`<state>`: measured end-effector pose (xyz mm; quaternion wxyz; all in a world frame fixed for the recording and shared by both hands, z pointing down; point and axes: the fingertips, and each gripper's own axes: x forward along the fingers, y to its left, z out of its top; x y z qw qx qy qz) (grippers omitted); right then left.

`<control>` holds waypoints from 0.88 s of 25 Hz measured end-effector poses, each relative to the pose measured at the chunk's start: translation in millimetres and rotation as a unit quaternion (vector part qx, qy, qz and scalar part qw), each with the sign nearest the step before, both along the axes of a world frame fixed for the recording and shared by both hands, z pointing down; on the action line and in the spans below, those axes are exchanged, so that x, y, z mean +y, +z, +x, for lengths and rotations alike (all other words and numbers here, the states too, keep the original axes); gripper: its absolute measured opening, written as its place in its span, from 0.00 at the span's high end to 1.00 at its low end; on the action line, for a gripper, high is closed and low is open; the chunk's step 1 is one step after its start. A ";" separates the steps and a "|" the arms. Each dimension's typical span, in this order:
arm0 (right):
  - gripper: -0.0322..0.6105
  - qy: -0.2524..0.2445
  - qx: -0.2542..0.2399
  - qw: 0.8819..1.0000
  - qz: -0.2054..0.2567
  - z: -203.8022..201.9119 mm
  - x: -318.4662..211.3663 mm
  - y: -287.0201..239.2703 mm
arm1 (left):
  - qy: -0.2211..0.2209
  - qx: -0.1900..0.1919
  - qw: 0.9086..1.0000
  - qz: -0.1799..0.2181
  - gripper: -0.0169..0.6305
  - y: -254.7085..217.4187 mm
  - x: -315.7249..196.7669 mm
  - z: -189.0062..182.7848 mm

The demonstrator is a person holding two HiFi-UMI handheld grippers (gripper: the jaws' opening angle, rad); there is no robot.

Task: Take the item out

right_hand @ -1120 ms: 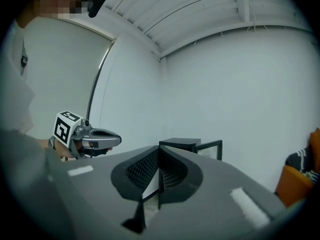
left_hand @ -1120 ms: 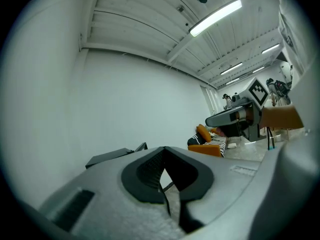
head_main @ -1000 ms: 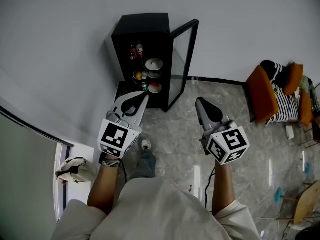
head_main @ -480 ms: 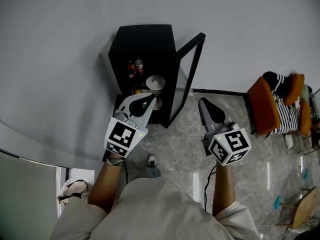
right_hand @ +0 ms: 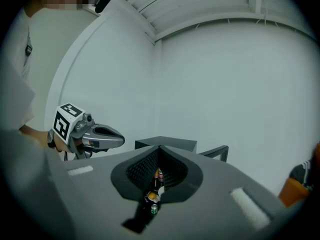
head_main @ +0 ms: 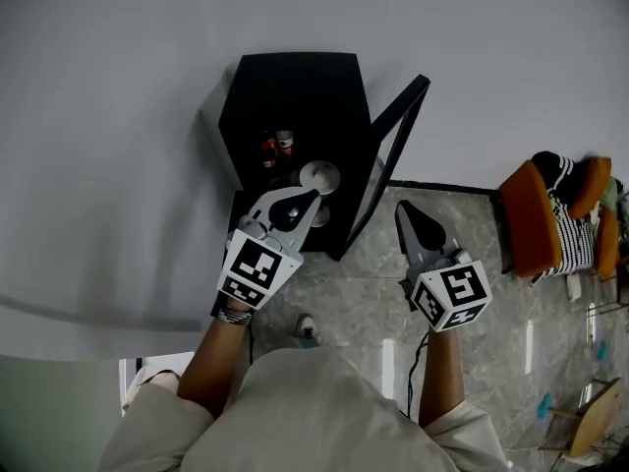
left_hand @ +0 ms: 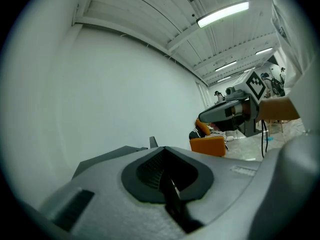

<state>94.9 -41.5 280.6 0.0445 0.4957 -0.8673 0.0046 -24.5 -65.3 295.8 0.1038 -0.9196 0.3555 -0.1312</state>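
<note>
Cabinet door [head_main: 389, 170] open (cans [head_main: 276, 147], bowl [head_main: 319, 176] inside)

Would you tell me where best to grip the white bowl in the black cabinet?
Probably the bowl by its near rim, a jaw either side, coming level through the cabinet front: the door stands open at right, and the solid top blocks approach from above.

My left tongs [head_main: 313, 199] and right tongs [head_main: 401, 206] look like matt grey plastic, with black ribbed pads [left_hand: 150, 169]. The cabinet [head_main: 295, 91] is matt black, and its door [head_main: 391, 170] is clear glass. The floor [head_main: 364, 283] is glossy veined stone. The chair [head_main: 526, 214] looks like orange cloth.
</note>
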 end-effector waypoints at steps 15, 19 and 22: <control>0.94 0.014 -0.004 0.999 -0.049 -43.1 -85.6 41.5 | -0.006 0.001 0.996 -0.094 0.96 56.6 -86.4 -38.9; 0.94 0.021 -0.007 0.998 -0.061 -46.3 -98.5 53.5 | -0.025 0.047 0.989 -0.134 0.95 71.6 -105.1 -51.9; 0.94 0.029 -0.012 0.997 -0.070 -43.7 -108.8 65.3 | -0.033 0.079 0.982 -0.168 0.94 88.9 -117.6 -56.6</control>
